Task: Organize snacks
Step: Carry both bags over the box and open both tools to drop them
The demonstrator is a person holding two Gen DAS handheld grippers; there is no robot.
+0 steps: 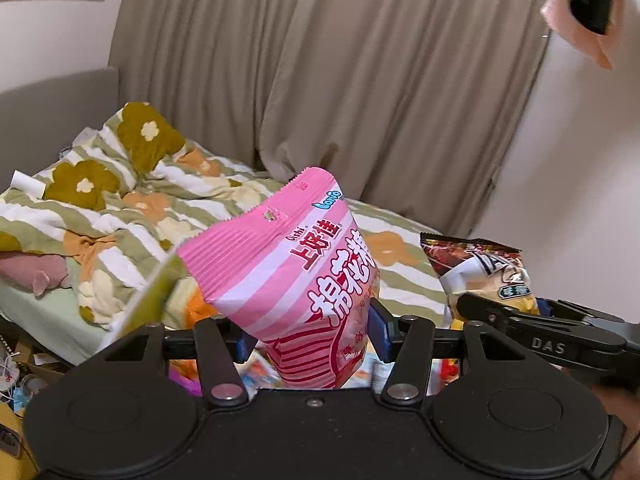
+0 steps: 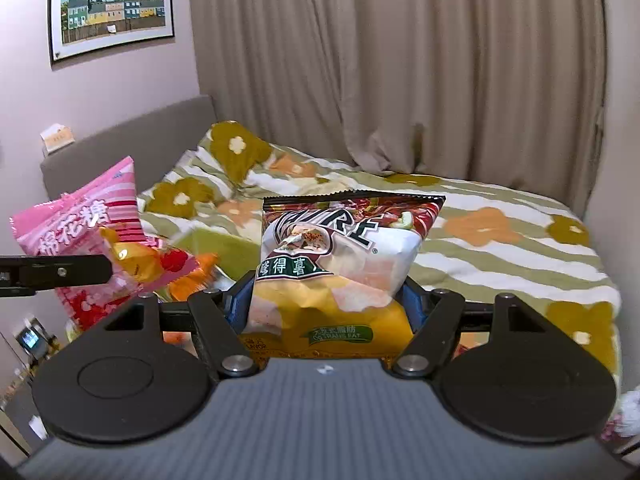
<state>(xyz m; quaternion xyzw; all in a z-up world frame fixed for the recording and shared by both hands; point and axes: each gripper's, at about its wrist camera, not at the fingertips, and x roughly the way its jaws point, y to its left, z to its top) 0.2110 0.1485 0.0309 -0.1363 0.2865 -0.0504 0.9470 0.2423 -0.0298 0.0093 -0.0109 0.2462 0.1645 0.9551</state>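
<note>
Pink and white striped, the puffy foil bag of marshmallows [image 1: 304,276] is held up in the air on the left, above the foot of the bed, with the left tongs [image 1: 312,336] clamped across its lower half. Beside it some loose orange and red sweet wrappers [image 2: 160,264] hang close, though what holds them I cannot tell. To the right, the glossy brown, white and yellow crisp bag [image 2: 340,264] is likewise lifted, the right tongs [image 2: 328,308] pinching its middle with the top seam upright. Behind both lies the bed with its green, flower-patterned quilt [image 2: 500,240]. Both bags look light, air-filled and slippery, and the crisps are surely breakable; a gentle hold low on the body or on the crimped seam seems safest.
</note>
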